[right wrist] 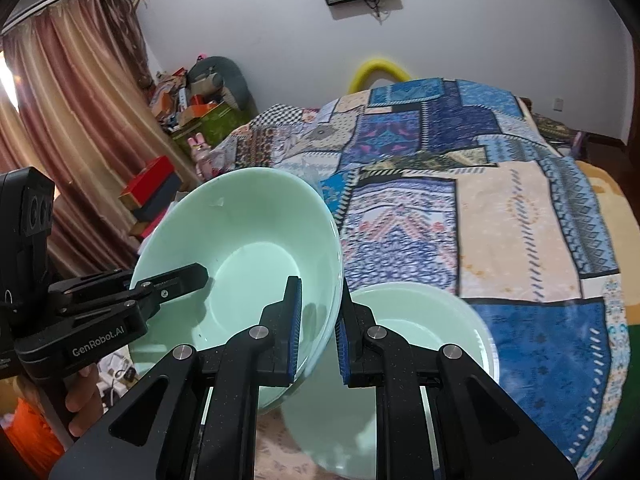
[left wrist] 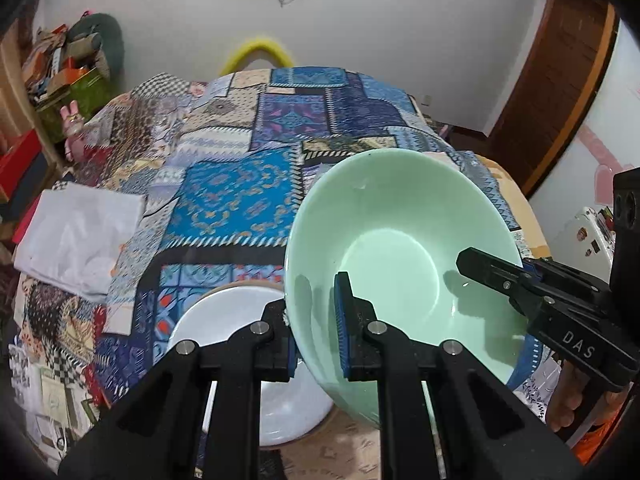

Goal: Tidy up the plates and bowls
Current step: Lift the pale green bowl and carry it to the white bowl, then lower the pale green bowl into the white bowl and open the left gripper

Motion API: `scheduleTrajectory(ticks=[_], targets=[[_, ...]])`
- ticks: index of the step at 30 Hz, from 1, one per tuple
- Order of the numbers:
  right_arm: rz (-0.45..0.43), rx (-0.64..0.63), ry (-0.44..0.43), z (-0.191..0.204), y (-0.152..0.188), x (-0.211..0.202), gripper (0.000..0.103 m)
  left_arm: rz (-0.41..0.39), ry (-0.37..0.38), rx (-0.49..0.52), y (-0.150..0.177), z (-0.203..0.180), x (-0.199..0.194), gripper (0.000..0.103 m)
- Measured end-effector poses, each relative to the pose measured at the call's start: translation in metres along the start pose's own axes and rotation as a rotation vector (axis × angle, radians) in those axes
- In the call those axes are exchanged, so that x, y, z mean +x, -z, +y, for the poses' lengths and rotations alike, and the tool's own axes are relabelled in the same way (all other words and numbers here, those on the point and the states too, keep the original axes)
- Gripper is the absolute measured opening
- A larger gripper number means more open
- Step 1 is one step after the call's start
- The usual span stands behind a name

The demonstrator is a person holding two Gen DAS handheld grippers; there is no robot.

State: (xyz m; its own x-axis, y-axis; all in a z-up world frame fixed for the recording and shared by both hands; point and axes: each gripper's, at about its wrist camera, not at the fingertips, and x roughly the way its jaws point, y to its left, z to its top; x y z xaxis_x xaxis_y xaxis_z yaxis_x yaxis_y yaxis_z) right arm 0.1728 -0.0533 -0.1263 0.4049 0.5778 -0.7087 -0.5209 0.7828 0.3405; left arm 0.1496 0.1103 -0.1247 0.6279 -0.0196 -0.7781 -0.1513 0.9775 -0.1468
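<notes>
Patchwork bedspread (left wrist: 224,200) beyond fingertips. Left gripper (left wrist: 316,332) and right gripper (right wrist: 318,330) clamped on opposite rims of tilted green bowl (left wrist: 396,248). Second bowl (right wrist: 420,320) below right fingers. Step: carrying. Next: lower, nest, release.

Black tongs (left wrist: 316,332), blue ribbed pads (right wrist: 295,330), silver screws, white "GenRobot.AI" lettering.
</notes>
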Motion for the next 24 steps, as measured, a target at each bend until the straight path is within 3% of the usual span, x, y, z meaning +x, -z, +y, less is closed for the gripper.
scheduleTrajectory(ticks=[24], targets=[[0.136, -0.057, -0.067, 0.062, 0.028, 0.055, 0.014, 0.058, -0.060, -0.141, 0.046, 0.084, 0.008, 0.015]])
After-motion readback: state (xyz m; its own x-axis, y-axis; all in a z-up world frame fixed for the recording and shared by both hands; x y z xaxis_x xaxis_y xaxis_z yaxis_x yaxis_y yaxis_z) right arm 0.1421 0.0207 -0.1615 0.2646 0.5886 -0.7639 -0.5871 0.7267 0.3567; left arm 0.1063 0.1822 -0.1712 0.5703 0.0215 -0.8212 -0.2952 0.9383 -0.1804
